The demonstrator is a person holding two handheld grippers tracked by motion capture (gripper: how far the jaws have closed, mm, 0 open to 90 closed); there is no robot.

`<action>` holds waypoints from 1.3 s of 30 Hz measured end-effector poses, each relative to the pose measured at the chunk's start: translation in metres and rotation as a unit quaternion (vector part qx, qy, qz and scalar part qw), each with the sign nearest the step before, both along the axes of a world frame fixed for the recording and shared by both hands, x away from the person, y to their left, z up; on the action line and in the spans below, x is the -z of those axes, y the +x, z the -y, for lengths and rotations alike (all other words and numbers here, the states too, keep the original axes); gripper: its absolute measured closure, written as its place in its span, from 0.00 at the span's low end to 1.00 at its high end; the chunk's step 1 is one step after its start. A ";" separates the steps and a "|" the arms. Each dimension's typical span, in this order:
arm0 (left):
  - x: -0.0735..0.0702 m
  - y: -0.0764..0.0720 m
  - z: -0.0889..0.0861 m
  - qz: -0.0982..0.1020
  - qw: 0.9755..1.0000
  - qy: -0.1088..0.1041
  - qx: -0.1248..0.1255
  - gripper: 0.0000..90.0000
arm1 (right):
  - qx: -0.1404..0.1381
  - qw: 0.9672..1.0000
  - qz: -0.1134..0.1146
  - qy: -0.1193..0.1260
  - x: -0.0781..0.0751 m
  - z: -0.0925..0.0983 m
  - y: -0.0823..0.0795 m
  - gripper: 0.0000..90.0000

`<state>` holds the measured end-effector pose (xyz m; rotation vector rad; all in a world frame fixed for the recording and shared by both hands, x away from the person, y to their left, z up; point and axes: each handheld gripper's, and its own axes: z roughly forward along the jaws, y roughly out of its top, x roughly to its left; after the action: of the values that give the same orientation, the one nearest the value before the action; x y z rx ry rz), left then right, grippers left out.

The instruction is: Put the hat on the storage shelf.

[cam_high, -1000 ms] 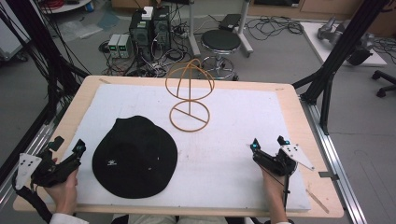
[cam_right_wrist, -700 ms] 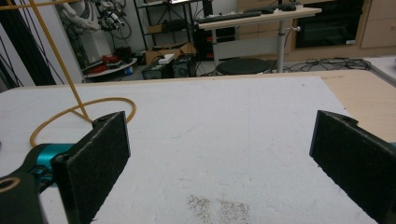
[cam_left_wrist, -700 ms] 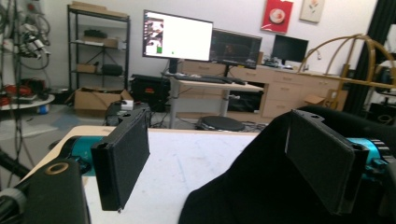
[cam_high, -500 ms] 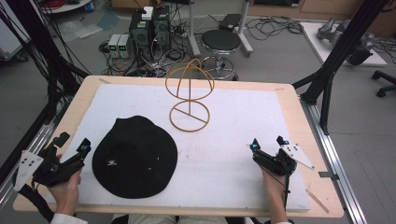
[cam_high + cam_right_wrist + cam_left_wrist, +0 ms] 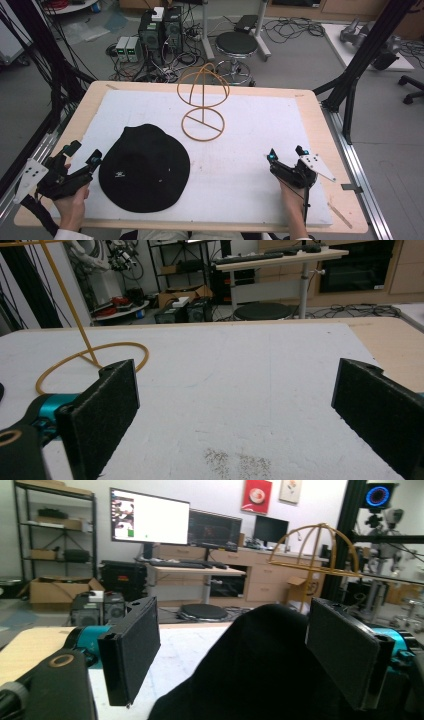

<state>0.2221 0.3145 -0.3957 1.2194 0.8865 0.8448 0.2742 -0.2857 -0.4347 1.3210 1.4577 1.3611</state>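
Left hand-held gripper (image 5: 80,161), jaws spread, sat just beside black hat (image 5: 144,167), brim straight ahead of it; right hand-held gripper (image 5: 286,154), also spread, lay well apart.

Even, bright indoor light; soft shadows; slightly blurred frames.

The left gripper (image 5: 82,160) sits at the table's (image 5: 310,107) near left corner, jaws parted, with the black hat (image 5: 144,167) lying flat just beside its tips. Beyond the hat stands the yellow wire hat stand (image 5: 202,102). The right gripper (image 5: 286,154), jaws apart, rests well away from both, over bare white mat (image 5: 250,130).
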 end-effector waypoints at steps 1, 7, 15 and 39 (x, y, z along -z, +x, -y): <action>0.000 0.000 0.001 -0.001 1.000 0.002 0.004 0.24 | 0.000 1.000 0.000 0.001 0.000 0.000 0.000 0.05; 0.000 0.001 0.006 -0.001 0.999 0.008 0.036 0.24 | -0.003 1.000 0.000 0.002 0.000 0.000 0.000 0.05; 0.001 0.004 0.011 -0.010 0.998 0.015 0.067 0.24 | -0.007 1.000 0.001 -0.001 0.000 -0.001 0.000 0.05; 0.015 0.018 0.025 -0.072 0.985 0.060 0.144 0.26 | -0.011 1.000 -0.002 0.003 0.000 -0.002 0.000 0.05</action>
<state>0.2397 0.2893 -0.4105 1.4884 0.7583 0.5886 0.2744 -0.2839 -0.4348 1.3161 1.4763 1.3774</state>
